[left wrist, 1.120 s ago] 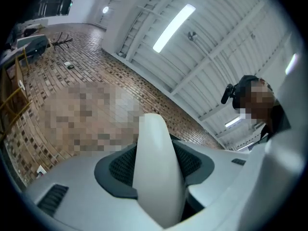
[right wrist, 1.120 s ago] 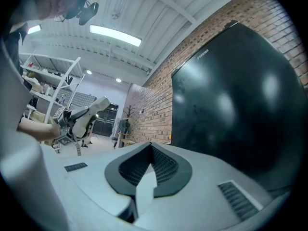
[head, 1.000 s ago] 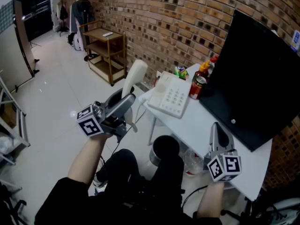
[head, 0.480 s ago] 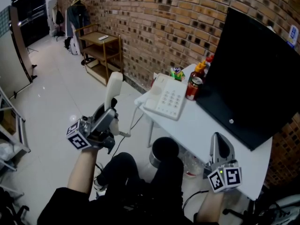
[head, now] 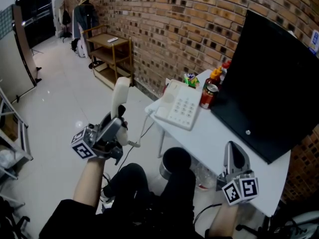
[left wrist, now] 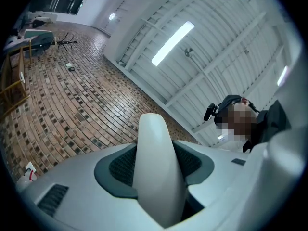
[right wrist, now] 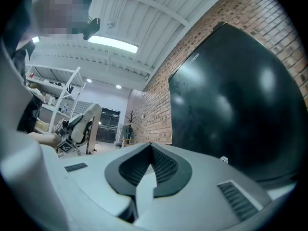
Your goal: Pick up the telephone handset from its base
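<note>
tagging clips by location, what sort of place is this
Likely an office or workshop-style workroom: a bare brick wall, a white table carrying a telephone base and a large black monitor, plus a wooden shelf unit.

My head camera looks steeply down over the table's (head: 214, 141) near corner. My left gripper's (head: 118, 122) camera tilts up, close behind the handset (left wrist: 156, 177), toward the brick wall (left wrist: 57, 109). My right gripper's (head: 233, 148) camera faces the black screen (right wrist: 231, 95) and, like the head view, catches my left gripper.

Left gripper (head: 118, 121) at an upward slant, jaws tight on handset (head: 120, 90); right gripper (head: 233, 151) level, jaws together.
</note>
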Demonstrator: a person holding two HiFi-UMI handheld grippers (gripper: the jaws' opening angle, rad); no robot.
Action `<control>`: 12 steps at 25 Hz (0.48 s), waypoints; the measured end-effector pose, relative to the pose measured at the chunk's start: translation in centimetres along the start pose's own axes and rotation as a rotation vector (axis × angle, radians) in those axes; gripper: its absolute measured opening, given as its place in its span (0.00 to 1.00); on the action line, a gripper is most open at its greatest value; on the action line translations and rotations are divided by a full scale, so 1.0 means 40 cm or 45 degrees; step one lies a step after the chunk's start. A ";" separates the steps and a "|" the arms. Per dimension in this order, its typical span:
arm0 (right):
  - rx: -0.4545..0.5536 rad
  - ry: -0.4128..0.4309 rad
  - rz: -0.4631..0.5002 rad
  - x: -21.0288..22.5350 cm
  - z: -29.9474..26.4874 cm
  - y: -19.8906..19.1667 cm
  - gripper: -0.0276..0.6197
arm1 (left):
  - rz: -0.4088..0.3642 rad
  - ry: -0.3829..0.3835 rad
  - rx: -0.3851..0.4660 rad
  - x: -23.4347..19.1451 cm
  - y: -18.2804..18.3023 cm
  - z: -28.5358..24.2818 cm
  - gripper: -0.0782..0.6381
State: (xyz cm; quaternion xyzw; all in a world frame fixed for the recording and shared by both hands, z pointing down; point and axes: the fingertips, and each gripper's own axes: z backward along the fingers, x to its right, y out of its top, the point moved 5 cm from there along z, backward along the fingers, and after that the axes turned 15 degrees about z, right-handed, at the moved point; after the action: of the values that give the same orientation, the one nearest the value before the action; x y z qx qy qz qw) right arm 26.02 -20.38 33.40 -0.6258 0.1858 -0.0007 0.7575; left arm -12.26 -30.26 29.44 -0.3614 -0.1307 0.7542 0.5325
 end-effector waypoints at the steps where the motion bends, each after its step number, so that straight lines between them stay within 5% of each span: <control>1: -0.005 0.009 0.000 -0.001 -0.003 -0.002 0.05 | -0.004 -0.005 0.003 0.002 0.003 -0.001 0.42; 12: -0.029 0.043 0.001 0.000 -0.030 -0.023 0.05 | -0.040 0.055 -0.047 -0.027 -0.009 0.002 0.42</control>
State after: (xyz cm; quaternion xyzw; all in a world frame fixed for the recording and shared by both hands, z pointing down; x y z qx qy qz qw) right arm 25.88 -21.73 34.10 -0.6342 0.1987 -0.0088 0.7471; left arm -11.88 -31.08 30.16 -0.3851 -0.1389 0.7352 0.5402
